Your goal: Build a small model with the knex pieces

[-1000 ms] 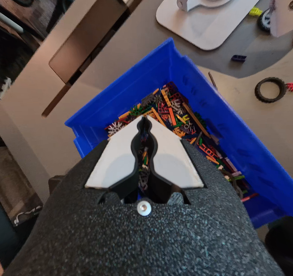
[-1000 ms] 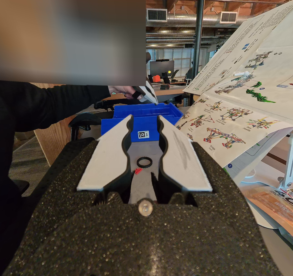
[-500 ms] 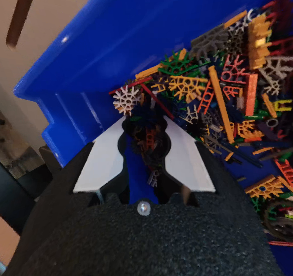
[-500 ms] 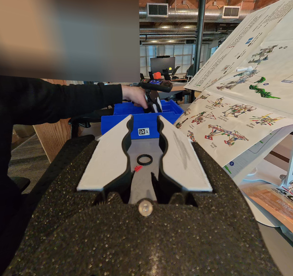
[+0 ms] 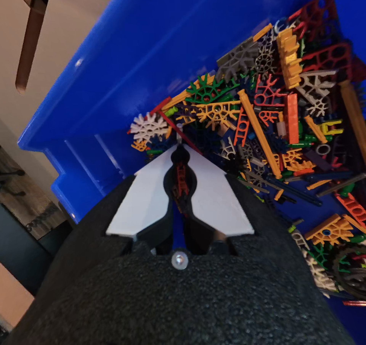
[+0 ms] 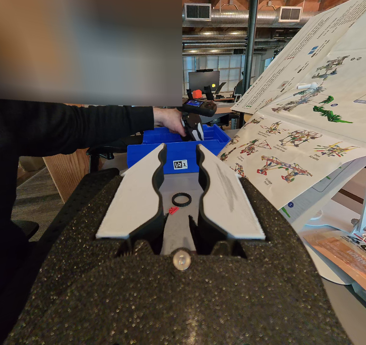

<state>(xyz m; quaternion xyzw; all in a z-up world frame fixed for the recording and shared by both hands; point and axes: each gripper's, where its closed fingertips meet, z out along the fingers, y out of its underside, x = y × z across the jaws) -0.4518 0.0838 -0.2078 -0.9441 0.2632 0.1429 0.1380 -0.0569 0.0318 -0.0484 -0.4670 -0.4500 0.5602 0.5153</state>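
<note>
The left gripper [image 5: 179, 147] is down inside the blue bin [image 5: 111, 74], near its corner, with fingers clenched together; a small grey rod [image 5: 179, 132] sits at the tips, but a grasp cannot be confirmed. A white snowflake connector [image 5: 149, 128] lies just beside. The right gripper [image 6: 180, 146] hovers released over the desk [image 6: 178, 230], above a black tyre ring [image 6: 181, 199] and a red connector [image 6: 173, 210]. An instruction sheet [image 6: 293, 141] stands at the right.

The left hand-held gripper [image 5: 179, 147] points steeply downward with its fingertips drawn together, gripped by a bare hand [image 6: 170, 120] on an outstretched black-sleeved arm [image 6: 79, 125], while the right hand-held gripper [image 6: 180, 147] sits level, jaws spread apart and holding nothing.
</note>
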